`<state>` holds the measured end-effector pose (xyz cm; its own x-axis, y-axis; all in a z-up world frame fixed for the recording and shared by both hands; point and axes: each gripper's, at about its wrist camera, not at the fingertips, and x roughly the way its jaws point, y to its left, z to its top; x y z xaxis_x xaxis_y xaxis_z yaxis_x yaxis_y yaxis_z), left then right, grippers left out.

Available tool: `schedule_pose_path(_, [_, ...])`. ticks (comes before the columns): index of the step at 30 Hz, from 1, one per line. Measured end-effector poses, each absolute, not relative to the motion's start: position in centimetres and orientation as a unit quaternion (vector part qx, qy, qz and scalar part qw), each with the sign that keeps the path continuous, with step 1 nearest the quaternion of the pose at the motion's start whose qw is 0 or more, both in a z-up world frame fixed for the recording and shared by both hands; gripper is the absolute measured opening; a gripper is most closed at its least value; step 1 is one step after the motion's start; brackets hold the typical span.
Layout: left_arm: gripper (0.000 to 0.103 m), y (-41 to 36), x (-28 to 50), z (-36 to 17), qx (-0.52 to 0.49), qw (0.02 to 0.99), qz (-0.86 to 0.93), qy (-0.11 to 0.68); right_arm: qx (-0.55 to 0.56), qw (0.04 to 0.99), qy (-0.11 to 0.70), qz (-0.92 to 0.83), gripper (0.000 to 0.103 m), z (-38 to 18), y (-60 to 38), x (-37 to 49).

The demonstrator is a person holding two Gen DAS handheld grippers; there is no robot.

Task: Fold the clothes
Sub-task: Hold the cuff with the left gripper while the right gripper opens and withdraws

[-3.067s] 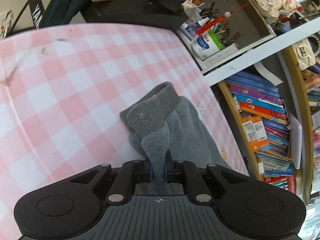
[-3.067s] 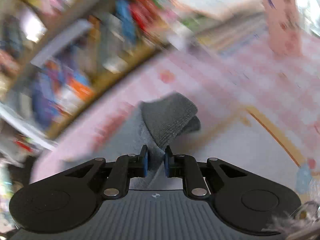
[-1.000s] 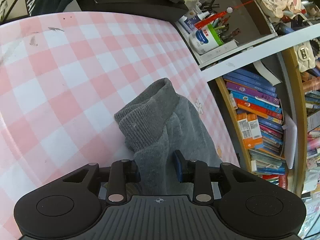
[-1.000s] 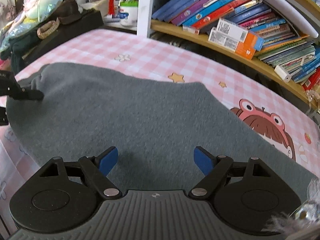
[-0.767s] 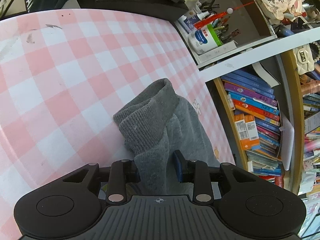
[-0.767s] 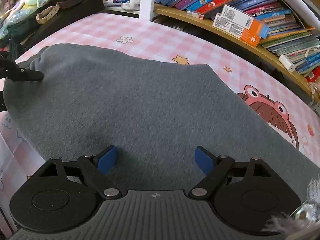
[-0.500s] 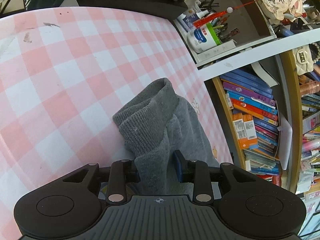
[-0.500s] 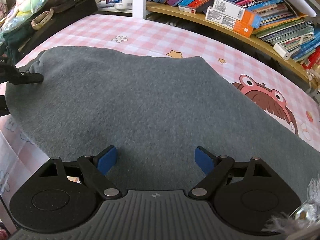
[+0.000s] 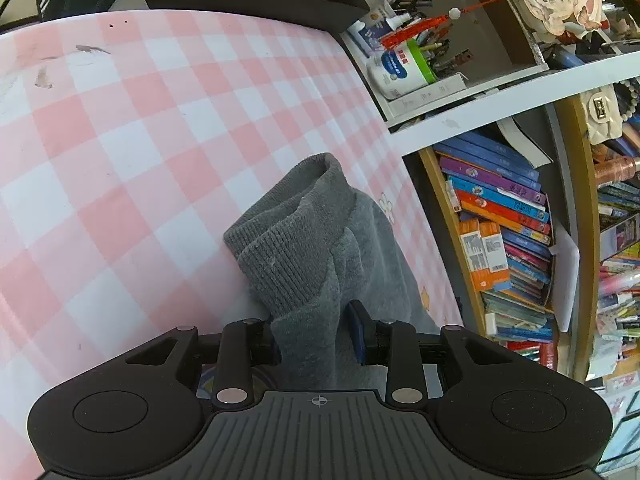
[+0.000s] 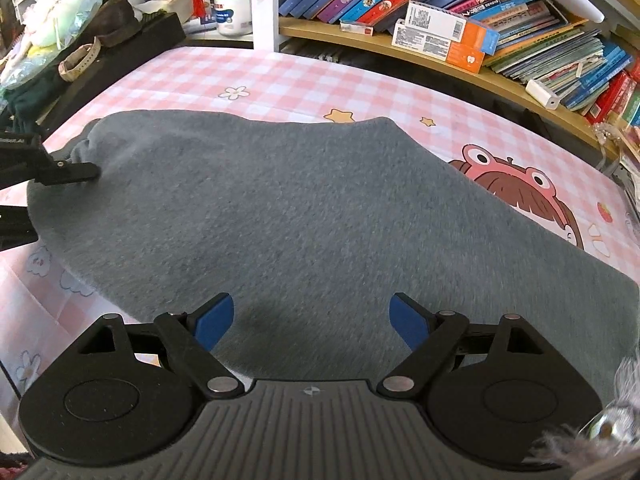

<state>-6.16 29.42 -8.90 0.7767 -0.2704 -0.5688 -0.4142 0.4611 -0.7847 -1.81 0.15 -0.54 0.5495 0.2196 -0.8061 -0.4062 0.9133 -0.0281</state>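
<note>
A grey fleece garment (image 10: 304,208) with a ribbed hem (image 9: 296,240) lies stretched across the pink checked tablecloth (image 9: 120,140). My left gripper (image 9: 314,338) is at the garment's hem end with its jaws partly apart. A raised fold of the cloth stands between the pads, against the left one and just clear of the right. In the right wrist view one of its fingers (image 10: 72,171) rests on the cloth's left end. My right gripper (image 10: 310,322) hovers wide open over the near edge of the garment, with nothing gripped.
A curved wooden shelf of books (image 10: 440,12) runs along the far side of the table. A white tub with a green band (image 9: 404,68) and pens stand in a cubby. A black case with clutter (image 10: 120,52) borders the left end. A cartoon print (image 10: 516,184) lies beyond the garment.
Three seconds ago both grippers were shut on the cloth. Both have since let go: the left jaws partly, the right wide. Over the last second the right gripper shifted slightly; the left stayed put.
</note>
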Motion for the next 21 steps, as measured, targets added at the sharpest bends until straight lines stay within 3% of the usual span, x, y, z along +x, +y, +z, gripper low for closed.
schedule_pose_path(21, [0.031, 30.3, -6.4, -9.6, -0.537, 0.779, 0.017, 0.323, -0.093, 0.882, 0.439, 0.144, 0.084, -0.6, 0.4, -4.3])
